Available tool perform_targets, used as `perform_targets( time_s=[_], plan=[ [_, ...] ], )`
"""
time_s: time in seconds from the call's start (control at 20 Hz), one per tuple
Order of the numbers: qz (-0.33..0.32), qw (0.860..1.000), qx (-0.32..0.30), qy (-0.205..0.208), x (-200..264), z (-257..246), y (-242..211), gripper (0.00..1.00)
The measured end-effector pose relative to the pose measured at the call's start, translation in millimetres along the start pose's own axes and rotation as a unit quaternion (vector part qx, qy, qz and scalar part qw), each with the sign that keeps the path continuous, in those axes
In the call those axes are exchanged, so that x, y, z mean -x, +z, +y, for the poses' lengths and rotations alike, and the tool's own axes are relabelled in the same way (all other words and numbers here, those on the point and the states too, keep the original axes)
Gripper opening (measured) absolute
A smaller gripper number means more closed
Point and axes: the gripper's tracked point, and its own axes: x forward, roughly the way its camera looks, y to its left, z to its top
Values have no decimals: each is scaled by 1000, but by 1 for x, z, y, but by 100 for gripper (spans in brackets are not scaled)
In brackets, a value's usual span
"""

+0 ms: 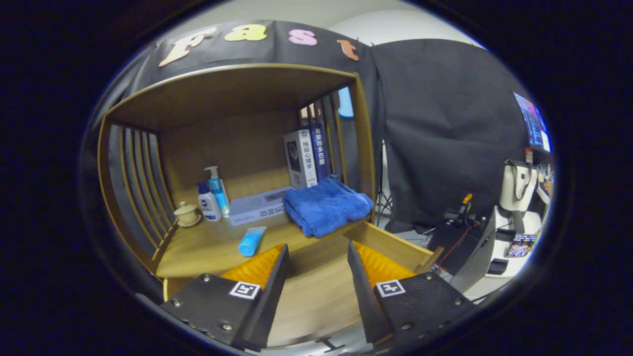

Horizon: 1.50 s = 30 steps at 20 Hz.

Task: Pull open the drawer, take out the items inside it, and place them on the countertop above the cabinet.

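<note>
A folded blue towel [326,205] is seen at frame centre on the light-brown wooden countertop [207,247]. A light-blue tube [251,241] is lying lower left of it. A white bottle with a blue cap [207,202] and a blue pump bottle [217,190] are seen left of centre, beside a cream lidded cup [187,213].

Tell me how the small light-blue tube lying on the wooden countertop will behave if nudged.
The light-blue tube lies flat just ahead of the open gripper, so it probably slides or rolls. It looks light, smooth, maybe slippery.
</note>
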Motion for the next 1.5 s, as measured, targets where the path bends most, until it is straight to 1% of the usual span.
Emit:
perform_targets(
  time_s=[0.2,0.3,0.35,0.5,0.65,0.75,1.0,1.15,1.35,1.5],
  plan=[
    [-18,1000,-11,9,26,-24,-20,71],
    [-24,999,2,32,46,-27,-34,71],
    [-23,999,13,36,53,-31,-47,71],
    [-2,998,34,52,71,-35,-80,71],
    [8,996,46,81,85,-28,-103,71],
    [13,995,50,87,84,-30,-119,71],
    [28,991,28,127,84,-24,-150,71],
    [36,985,31,164,80,-8,-161,71],
    [49,982,22,182,74,2,-174,71],
    [49,979,23,199,70,11,-176,78]
  ],
)
